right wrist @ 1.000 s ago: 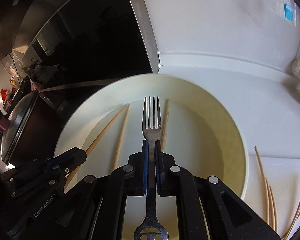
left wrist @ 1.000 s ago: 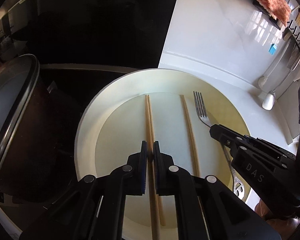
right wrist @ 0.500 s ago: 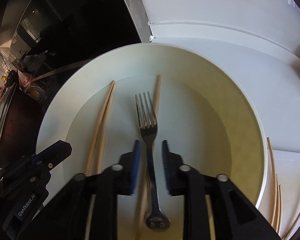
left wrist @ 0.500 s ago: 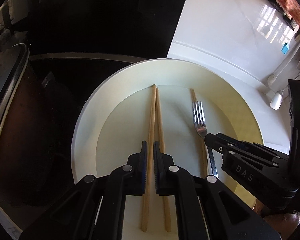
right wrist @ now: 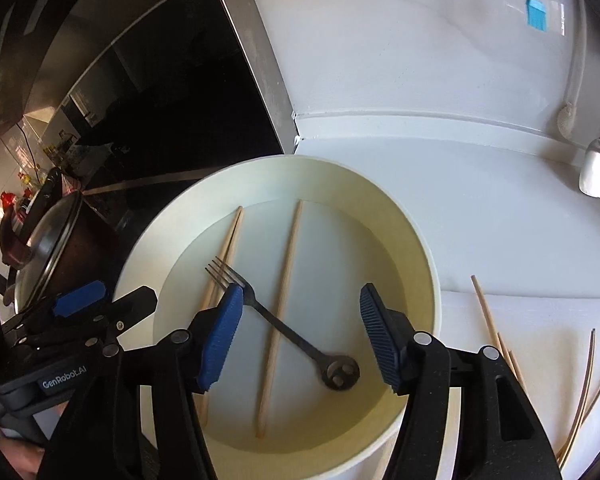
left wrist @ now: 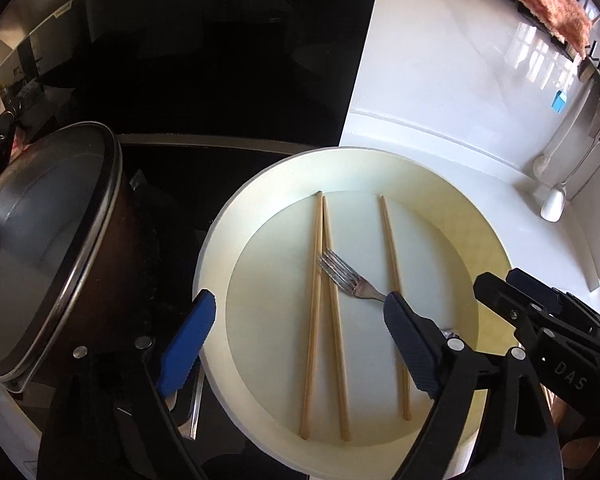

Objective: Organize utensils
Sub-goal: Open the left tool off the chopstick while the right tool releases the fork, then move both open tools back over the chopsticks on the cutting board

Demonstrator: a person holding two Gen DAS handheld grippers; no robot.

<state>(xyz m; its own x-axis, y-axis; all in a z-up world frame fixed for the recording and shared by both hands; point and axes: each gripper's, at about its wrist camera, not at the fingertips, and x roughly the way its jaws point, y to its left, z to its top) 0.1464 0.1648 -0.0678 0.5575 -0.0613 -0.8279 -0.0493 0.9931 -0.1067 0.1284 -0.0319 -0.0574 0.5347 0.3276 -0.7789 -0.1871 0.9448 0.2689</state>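
Steel fork [right wrist: 278, 322] lies slantwise across a chopstick [right wrist: 281, 308] in the plate [right wrist: 416, 280], below my right claw [right wrist: 300, 336], jaws just opened wide, empty.

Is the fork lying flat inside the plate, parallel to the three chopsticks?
No, the fork lies slantwise across the chopsticks in the plate.

Bright daylight from the right, glare on white wall [left wrist: 460, 60], dark left, fisheye-bent edges
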